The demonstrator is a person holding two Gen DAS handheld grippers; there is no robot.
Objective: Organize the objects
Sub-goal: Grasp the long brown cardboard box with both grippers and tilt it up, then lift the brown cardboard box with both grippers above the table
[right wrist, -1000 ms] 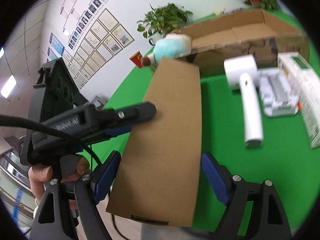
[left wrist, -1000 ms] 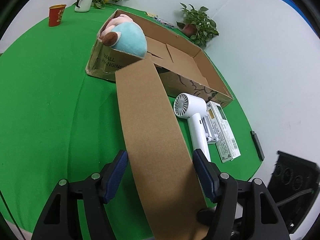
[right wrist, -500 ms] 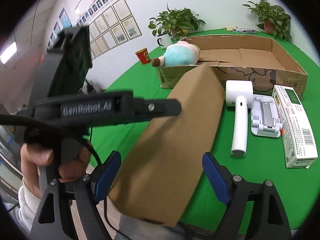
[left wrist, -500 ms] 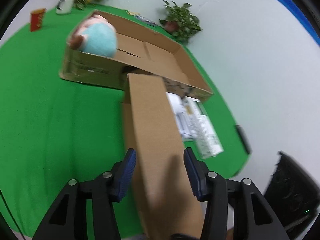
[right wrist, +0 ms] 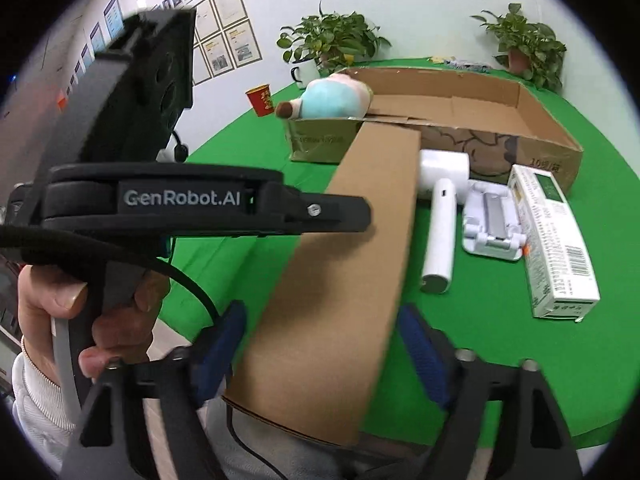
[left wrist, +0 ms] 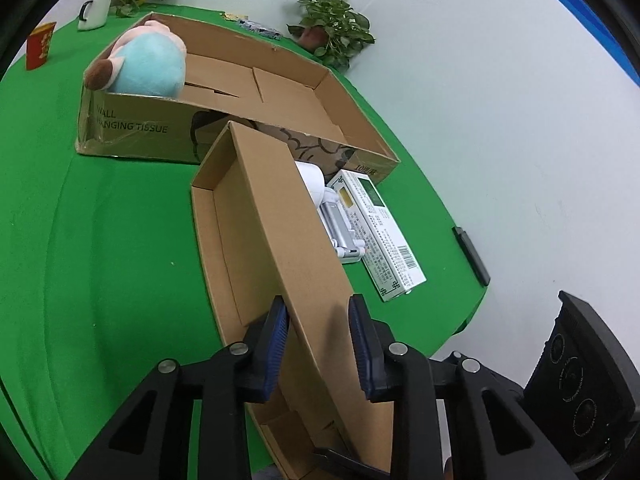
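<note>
A long narrow brown cardboard tray (left wrist: pixel 256 240) is tilted on its side over the green table; it also shows in the right wrist view (right wrist: pixel 352 264). My left gripper (left wrist: pixel 318 340) is shut on its right side wall near the near end. My right gripper (right wrist: pixel 320 352) is open, its blue pads either side of the tray's underside without clamping it. A white hair dryer (right wrist: pixel 440 216), a white stand (right wrist: pixel 494 224) and a green-white carton (right wrist: pixel 556 240) lie beside the tray. A large open cardboard box (left wrist: pixel 280 92) holds a blue plush toy (left wrist: pixel 148 64).
A red cup (left wrist: pixel 40 46), a white mug (left wrist: pixel 94 12) and potted plants (left wrist: pixel 336 28) stand at the table's far edge. A black slim object (left wrist: pixel 472 256) lies at the right rim. The table edge is close below my grippers.
The tray has rolled from bottom-up to on its side, its open inside now facing left. My left gripper closed from wide open onto the tray's wall. The right gripper stayed open.
</note>
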